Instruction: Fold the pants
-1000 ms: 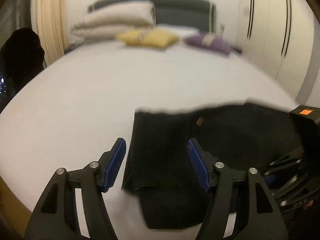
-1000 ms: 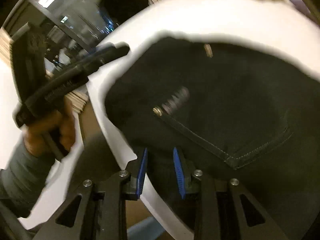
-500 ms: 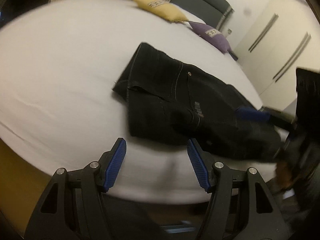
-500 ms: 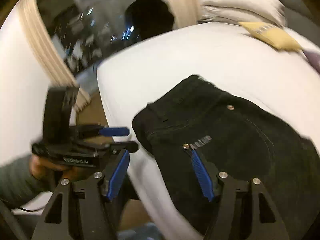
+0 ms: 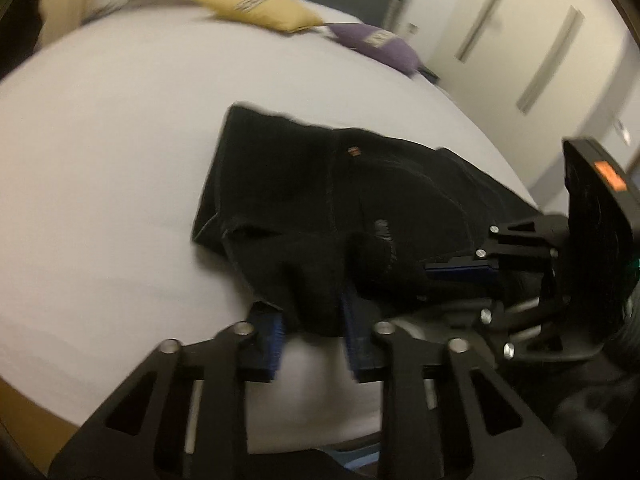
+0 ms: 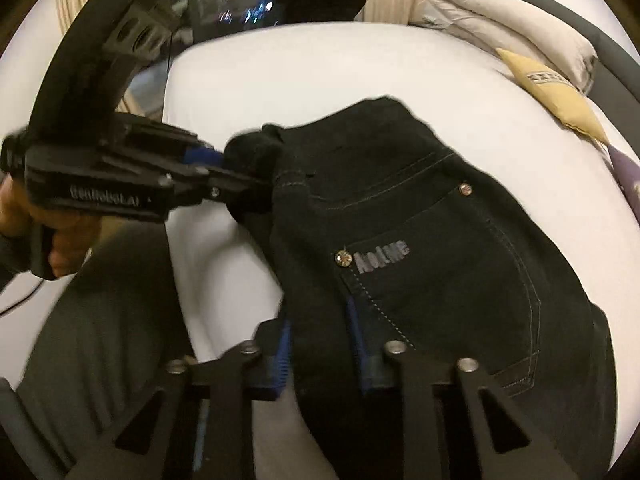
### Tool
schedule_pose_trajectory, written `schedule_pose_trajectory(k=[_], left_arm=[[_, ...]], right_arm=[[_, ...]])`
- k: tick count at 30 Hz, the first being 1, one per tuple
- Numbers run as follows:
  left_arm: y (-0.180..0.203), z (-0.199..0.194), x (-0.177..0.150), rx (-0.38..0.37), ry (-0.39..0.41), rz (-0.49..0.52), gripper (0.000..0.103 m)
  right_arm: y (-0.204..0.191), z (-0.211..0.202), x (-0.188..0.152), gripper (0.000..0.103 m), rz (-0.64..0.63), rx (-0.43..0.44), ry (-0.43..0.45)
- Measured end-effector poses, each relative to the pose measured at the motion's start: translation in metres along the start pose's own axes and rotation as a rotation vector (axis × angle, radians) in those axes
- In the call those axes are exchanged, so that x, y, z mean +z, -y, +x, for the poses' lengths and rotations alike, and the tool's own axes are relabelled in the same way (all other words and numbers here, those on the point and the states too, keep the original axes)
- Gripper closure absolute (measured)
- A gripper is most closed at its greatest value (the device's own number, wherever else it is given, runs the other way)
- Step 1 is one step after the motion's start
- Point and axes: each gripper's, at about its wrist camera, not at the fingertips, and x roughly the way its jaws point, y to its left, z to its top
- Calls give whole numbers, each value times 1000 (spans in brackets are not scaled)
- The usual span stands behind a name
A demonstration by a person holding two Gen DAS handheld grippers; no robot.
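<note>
The black pants (image 5: 332, 200) lay bunched at the near edge of the white bed (image 5: 100, 160). The left gripper (image 5: 312, 332) had its jaws pinched on a corner of the cloth, and the right gripper (image 6: 320, 344) clamped a fold beside it

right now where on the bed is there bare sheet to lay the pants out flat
Bare sheet lies left of the black pants, and between them and the yellow cushion and purple cushion. The near edge is crowded: left gripper and right gripper both pinch fabric there.
</note>
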Motion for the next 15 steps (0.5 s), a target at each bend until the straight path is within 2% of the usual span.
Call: schedule_pose_trajectory(k=[2, 5, 8, 9, 13, 15], left_arm=[[10, -8, 13, 21, 28, 67, 86], [17, -21, 37, 17, 69, 122, 87], [17, -33, 54, 0, 98, 185, 87], [17, -39, 60, -1, 108, 206, 87], [9, -37, 63, 23, 126, 286, 86], [-9, -18, 51, 26, 59, 272, 85]], right_arm=[[-4, -6, 0, 88, -6, -37, 36], [-8, -16, 10, 89, 16, -78, 101], [4, -38, 16, 90, 102, -42, 193], [7, -31, 23, 91, 115, -46, 215], [12, -24, 32, 92, 116, -123, 241], [8, -4, 32, 90, 104, -78, 172]])
